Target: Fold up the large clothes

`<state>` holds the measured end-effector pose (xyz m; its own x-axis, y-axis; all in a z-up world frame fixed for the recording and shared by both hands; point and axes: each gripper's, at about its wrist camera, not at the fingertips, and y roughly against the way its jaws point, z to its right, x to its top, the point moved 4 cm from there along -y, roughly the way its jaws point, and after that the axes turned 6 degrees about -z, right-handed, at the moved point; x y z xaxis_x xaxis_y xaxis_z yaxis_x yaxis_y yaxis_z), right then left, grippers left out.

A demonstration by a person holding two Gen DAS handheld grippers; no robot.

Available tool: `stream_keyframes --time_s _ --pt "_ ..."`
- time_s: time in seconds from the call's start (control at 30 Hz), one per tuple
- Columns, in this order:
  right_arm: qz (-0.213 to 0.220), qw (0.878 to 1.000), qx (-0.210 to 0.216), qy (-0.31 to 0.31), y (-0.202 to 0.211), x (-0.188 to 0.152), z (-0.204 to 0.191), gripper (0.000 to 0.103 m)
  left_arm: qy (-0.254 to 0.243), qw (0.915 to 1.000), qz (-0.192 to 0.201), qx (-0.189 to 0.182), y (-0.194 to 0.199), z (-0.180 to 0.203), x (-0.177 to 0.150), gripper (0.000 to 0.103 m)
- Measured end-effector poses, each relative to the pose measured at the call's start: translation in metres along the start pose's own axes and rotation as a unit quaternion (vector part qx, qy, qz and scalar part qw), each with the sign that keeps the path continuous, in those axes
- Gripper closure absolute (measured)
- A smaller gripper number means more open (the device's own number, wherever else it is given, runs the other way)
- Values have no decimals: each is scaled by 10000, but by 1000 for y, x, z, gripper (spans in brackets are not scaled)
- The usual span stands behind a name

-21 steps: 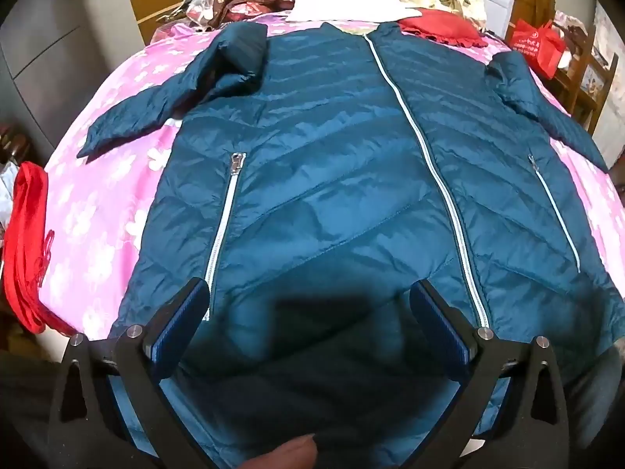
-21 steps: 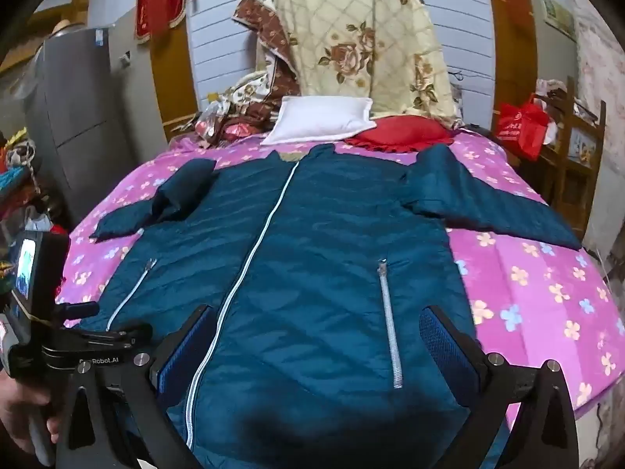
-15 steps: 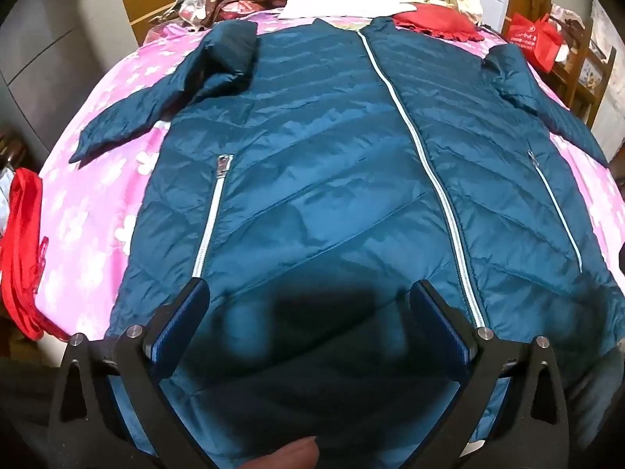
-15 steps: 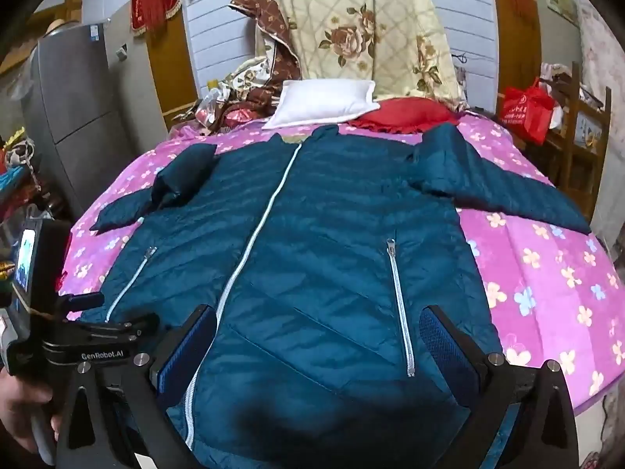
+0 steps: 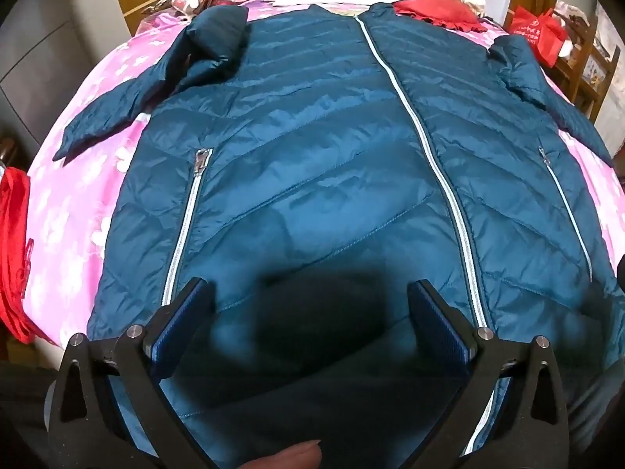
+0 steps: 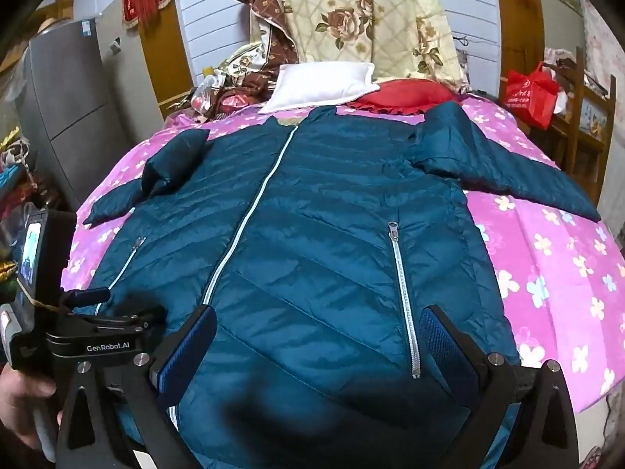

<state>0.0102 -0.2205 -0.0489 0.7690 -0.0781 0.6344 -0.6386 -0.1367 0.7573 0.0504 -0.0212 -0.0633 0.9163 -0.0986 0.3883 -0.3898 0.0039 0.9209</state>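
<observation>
A large teal quilted down jacket [image 5: 320, 164] lies flat, front up and zipped, on a pink flowered bed [image 5: 78, 179]; it also shows in the right wrist view [image 6: 320, 242]. Its left sleeve [image 5: 129, 97] is bent at the shoulder, its right sleeve [image 6: 508, 168] stretches out to the right. My left gripper [image 5: 310, 297] is open and empty, just above the hem left of the centre zip. My right gripper [image 6: 318, 324] is open and empty above the hem, between the centre zip and the right pocket zip [image 6: 404, 293]. The left gripper's body [image 6: 90, 336] shows at the lower left of the right wrist view.
A white pillow [image 6: 324, 82] and a red cushion [image 6: 406, 95] lie at the head of the bed under a hanging floral quilt [image 6: 363, 11]. Red cloth [image 5: 13, 254] hangs off the bed's left edge. A grey fridge [image 6: 66, 105] stands at left, a red bag [image 6: 531, 92] on shelves at right.
Both grippers have come lower and closer over the jacket's hem, so the jacket fills more of each view. Both stay open; the jacket has not moved.
</observation>
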Motion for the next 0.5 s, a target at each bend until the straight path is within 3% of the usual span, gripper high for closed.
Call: stream_keyframes --time_s 0.3,0.43,0.5 --pt "44 9997 -141 186 6 5 -9 0 86 9999 26 -104 4 -6 1 0" --pt "206 9996 -99 175 15 9 -13 0 93 9997 103 -181 9 -8 1 0" --pt "322 9989 -278 207 20 12 -14 0 125 9995 212 -188 13 -12 3 0"
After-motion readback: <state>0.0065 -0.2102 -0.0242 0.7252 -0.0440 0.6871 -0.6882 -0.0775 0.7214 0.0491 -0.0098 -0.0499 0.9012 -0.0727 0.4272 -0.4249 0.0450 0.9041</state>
